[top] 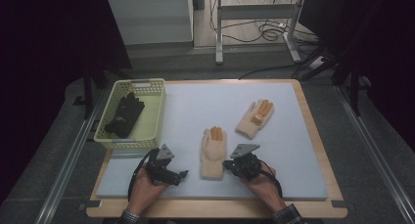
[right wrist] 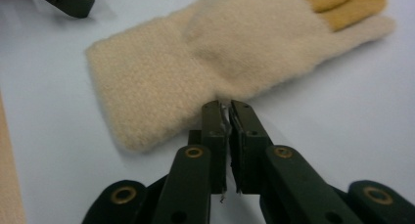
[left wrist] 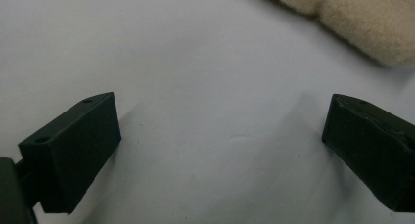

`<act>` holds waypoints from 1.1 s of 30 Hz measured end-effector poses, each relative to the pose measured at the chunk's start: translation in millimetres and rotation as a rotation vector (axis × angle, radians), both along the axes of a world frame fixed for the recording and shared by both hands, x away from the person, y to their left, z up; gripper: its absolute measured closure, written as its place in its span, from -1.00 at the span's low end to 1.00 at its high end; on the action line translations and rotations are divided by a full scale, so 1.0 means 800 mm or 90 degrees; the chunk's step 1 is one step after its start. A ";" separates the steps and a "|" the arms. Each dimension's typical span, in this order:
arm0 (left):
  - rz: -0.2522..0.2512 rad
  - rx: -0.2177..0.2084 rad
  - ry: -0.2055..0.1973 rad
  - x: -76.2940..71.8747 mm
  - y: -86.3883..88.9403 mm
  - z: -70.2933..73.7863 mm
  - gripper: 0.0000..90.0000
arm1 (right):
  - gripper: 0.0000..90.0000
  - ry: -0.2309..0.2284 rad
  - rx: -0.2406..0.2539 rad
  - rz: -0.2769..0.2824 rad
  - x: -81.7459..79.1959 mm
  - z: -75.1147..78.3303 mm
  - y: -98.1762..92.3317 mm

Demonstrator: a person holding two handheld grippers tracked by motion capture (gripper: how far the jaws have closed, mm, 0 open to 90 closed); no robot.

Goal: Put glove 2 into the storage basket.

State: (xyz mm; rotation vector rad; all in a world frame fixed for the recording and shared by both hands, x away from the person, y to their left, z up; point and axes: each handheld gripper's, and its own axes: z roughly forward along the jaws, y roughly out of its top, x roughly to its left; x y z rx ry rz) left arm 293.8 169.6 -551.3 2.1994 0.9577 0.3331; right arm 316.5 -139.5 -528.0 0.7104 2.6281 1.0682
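Inside yellow basket [top: 152,117], black glove [top: 124,115]; left tool [top: 182,174] agape, right tool [top: 228,164] closed, empty

My left hand-held gripper [left wrist: 220,145]: jaws wide apart over pale surface [left wrist: 195,62]; fuzzy cream glove [left wrist: 362,18] edge near, upper right.

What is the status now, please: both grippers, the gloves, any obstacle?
Left gripper open over the mat. Right gripper shut at near cream glove edge. Second cream glove apart; black glove in basket. Path clear.

Bare mat [top: 293,150] right of near glove [top: 213,153]; basket [top: 159,94] blocks left
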 end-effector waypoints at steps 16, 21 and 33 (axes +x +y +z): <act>-0.001 0.001 0.000 0.000 0.000 0.000 -0.98 | 0.28 -0.027 0.021 -0.131 0.045 0.024 -0.051; -0.001 0.001 0.000 0.000 0.000 0.000 -0.98 | 0.18 -0.037 0.025 -0.179 0.071 0.033 -0.072; -0.001 0.000 0.000 0.000 0.000 0.000 -0.98 | 0.01 -0.044 0.016 -0.267 0.138 0.039 -0.100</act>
